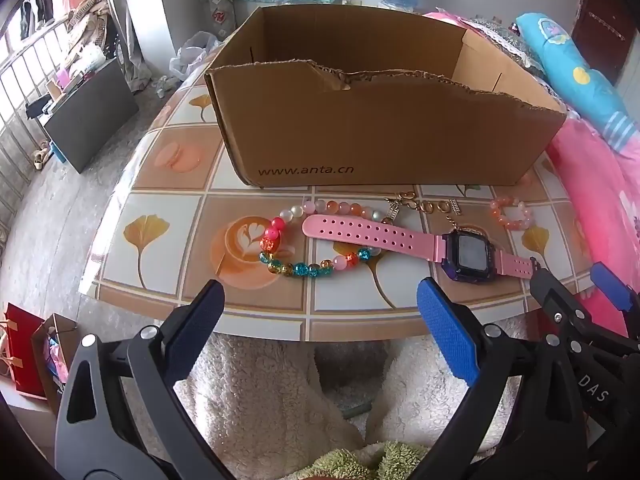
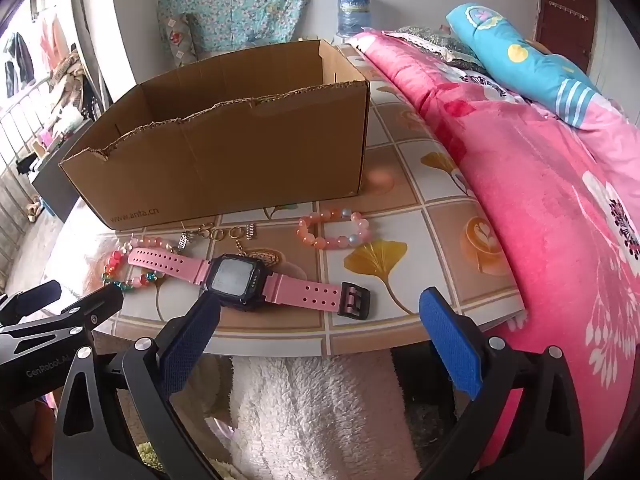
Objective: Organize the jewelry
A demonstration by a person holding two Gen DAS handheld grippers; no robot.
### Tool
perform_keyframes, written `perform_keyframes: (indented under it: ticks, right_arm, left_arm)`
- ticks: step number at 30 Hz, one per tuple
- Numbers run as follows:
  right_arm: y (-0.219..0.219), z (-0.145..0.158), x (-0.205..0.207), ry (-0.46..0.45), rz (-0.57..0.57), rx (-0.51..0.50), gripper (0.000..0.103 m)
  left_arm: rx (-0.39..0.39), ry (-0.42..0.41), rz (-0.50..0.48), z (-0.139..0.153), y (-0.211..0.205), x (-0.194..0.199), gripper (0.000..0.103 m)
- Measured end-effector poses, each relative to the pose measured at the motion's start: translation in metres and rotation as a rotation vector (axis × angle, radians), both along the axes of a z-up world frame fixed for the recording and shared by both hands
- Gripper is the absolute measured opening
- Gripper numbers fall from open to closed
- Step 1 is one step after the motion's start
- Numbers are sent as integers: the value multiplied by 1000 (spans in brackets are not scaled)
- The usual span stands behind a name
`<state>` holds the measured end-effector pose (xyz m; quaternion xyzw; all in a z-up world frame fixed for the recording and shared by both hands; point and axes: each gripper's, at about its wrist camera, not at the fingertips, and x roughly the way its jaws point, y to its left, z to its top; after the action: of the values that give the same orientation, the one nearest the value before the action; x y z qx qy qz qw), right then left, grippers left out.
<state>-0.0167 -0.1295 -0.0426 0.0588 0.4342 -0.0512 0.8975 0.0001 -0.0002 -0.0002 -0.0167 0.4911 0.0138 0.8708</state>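
Two bead bracelets, one watch, one small cluster of gold rings and chain pieces, and one cardboard box make up the count on the tiled surface (image 1: 168,208).

Across the middle of the left wrist view lies the watch (image 1: 466,254), its pink strap resting over the larger bracelet (image 1: 296,268), a loop of pale pink, red, amber and teal beads. The gold rings and chain (image 1: 426,206) sit just in front of the box (image 1: 360,136), which fills the upper centre and is open at the top with a torn front edge. The smaller peach bracelet (image 1: 510,214) lies at the right, apart from the rest.

Only the right wrist view shows the watch's black buckle (image 2: 354,299), the whole peach bracelet (image 2: 334,229) as a closed loop in the centre, and a pink flowered bedspread (image 2: 560,208) down the right side. Here the larger bracelet is mostly hidden under the strap at left.

Both tools hover at the near edge of the surface, touching nothing. The left hand-held gripper (image 1: 318,320) has its jaws spread wide with nothing between them; the right hand-held gripper (image 2: 320,324) is spread just as wide, also empty.
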Motion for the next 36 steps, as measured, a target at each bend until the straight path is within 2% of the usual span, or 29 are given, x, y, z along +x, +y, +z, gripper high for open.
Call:
perform_keyframes:
  ticks: [11,36]
  right_arm:
    - [-3,8,1,-1,-4,-20,97]
    - [7,7,2,-1,-16,-67,97]
  left_arm:
    - [-13,2,10,4,2,2,93]
    - [-19,-5,26,-1,12,0,93]
